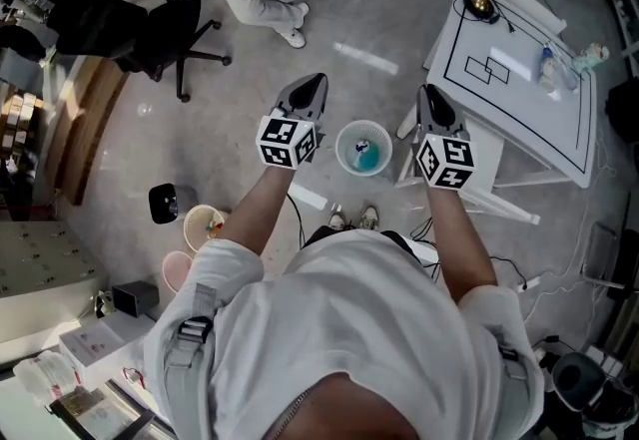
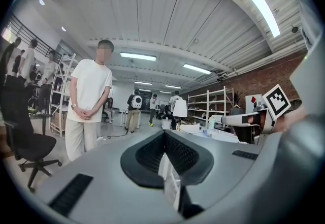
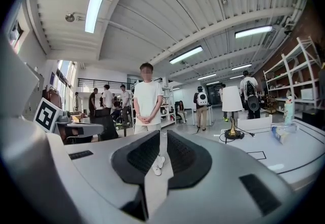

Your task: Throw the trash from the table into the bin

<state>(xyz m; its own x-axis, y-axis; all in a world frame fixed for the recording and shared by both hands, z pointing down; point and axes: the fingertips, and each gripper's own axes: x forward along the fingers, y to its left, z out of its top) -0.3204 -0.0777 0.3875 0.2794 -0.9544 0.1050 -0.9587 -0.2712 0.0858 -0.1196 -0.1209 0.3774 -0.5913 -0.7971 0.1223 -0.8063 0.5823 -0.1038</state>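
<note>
Found left gripper [image 1: 314, 81] jaws closed, right gripper [image 1: 429, 89] jaws slightly parted, both empty, flanking bin [image 1: 337, 151] at 12 o'clock, likely freed for more trash from table [image 1: 519, 111] at 2 o'clock.

The round white bin [image 1: 363, 148] stands upright in the middle of the frame (a blue thing [image 1: 368, 159] lies inside); the white table [image 1: 519, 114] is at upper right.

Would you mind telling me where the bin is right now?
In the head view the bin stands on the floor at centre, seen between the left gripper and the right gripper, just left of the white table.
</note>
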